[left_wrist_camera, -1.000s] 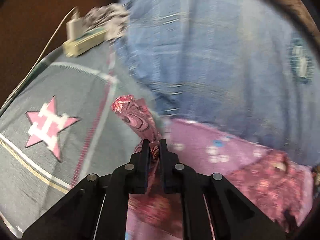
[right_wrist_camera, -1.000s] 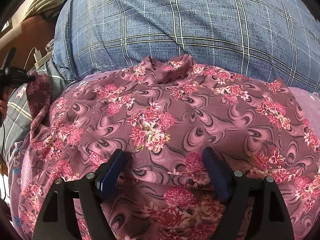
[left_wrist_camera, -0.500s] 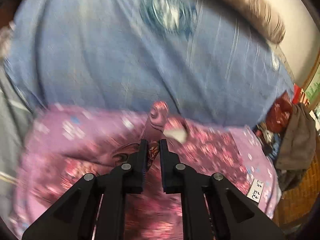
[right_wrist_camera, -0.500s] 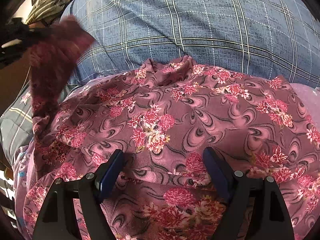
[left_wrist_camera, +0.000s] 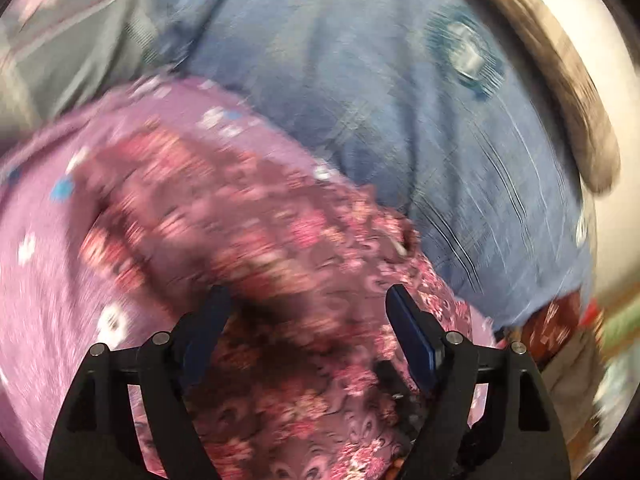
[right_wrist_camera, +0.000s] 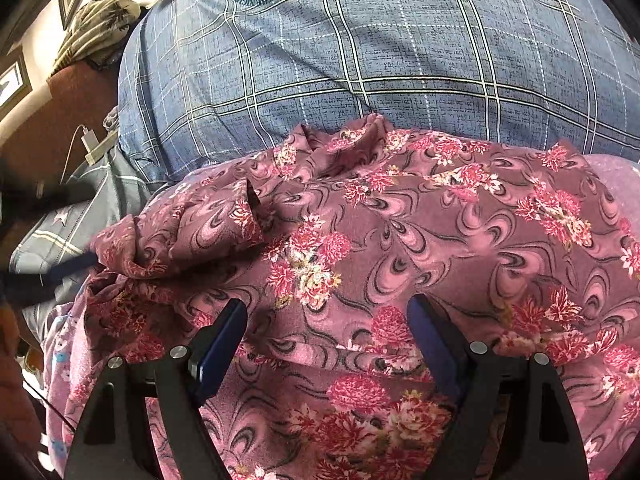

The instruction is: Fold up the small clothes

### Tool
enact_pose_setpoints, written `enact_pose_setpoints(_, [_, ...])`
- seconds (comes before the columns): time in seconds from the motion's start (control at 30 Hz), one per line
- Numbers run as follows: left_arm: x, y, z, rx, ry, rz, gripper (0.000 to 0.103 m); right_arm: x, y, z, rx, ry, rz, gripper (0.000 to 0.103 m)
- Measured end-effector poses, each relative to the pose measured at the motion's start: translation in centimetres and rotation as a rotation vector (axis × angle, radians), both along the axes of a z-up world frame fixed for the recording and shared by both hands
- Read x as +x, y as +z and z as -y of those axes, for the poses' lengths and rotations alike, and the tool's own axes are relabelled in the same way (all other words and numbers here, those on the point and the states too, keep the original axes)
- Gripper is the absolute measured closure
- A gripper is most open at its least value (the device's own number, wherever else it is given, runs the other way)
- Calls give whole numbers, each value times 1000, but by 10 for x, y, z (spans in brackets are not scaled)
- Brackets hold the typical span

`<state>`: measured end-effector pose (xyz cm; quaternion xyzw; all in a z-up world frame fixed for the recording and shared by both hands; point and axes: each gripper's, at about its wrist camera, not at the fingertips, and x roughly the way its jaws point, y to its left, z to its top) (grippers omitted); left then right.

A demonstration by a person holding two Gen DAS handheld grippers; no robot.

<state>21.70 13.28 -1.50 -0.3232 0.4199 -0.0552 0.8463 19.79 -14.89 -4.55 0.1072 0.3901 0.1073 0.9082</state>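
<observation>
A maroon floral garment (right_wrist_camera: 400,248) lies spread on a lilac patterned cloth (left_wrist_camera: 48,264) on the bed. Its left sleeve (right_wrist_camera: 180,236) is folded inward over the body of the garment. My right gripper (right_wrist_camera: 326,316) is open, its fingers resting on the garment's lower middle. My left gripper (left_wrist_camera: 308,308) is open and empty above the garment (left_wrist_camera: 280,248); that view is blurred by motion. The tip of my left gripper shows dimly at the left edge of the right wrist view (right_wrist_camera: 68,264).
A big blue plaid pillow (right_wrist_camera: 380,52) with a round crest lies right behind the garment. A grey bedsheet with stars (right_wrist_camera: 60,220) lies left, with a charger and cable (right_wrist_camera: 90,144) by the brown headboard. Clothes are piled at the right (left_wrist_camera: 560,332).
My left gripper carried the sleeve up and across over the garment, then opened and let it go. The sleeve now lies folded inward. My right gripper has stayed open in place.
</observation>
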Motion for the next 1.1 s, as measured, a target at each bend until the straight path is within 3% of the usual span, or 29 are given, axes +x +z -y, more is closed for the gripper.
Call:
enact_pose_setpoints(0.13, [5, -21, -14, -13, 14, -55, 24, 5, 7, 4, 44, -13, -19, 18])
enact_pose_setpoints(0.23, [5, -20, -15, -36, 9, -55, 24, 22, 13, 9, 159, -17, -18, 18])
enact_pose_setpoints(0.4, [-1, -15, -20, -44, -9, -42, 24, 54, 11, -9, 177, 109, -8, 18])
enact_pose_setpoints(0.47, [-1, -14, -21, -62, -12, -43, 24, 61, 10, -19, 186, 185, 4, 25])
enact_pose_setpoints(0.5, [-1, -14, -21, -67, -14, -42, 24, 65, 10, -24, 201, 239, -2, 56])
enact_pose_setpoints(0.53, [-1, -13, -20, -67, -14, -42, 24, 67, 11, -29, 212, 294, -20, 102])
enact_pose_setpoints(0.57, [0, -12, -20, -63, -16, -41, 24, 68, 14, -34, 198, 317, -38, 100])
enact_pose_setpoints(0.67, [0, -11, -14, -53, -34, -40, 24, 56, 42, -18, 244, 282, 40, 100])
enact_pose_setpoints(0.77, [-1, -9, -6, -27, -60, -34, 24, 42, 70, 47, 429, 72, 120, 100])
enact_pose_setpoints(0.83, [-2, -9, 0, -5, -79, -37, 23, 35, 70, 91, 509, -98, 117, 100])
enact_pose_setpoints(0.93, [0, -13, 5, 9, -96, -61, 23, 23, 53, 143, 463, -344, 19, 98])
enact_pose_setpoints(1.0, [2, -17, 5, 7, -98, -80, 23, 12, 43, 159, 491, -380, -25, 95])
enact_pose_setpoints(1.1, [2, -18, -1, -9, -85, -83, 23, -14, 43, 165, 472, -377, -1, 90])
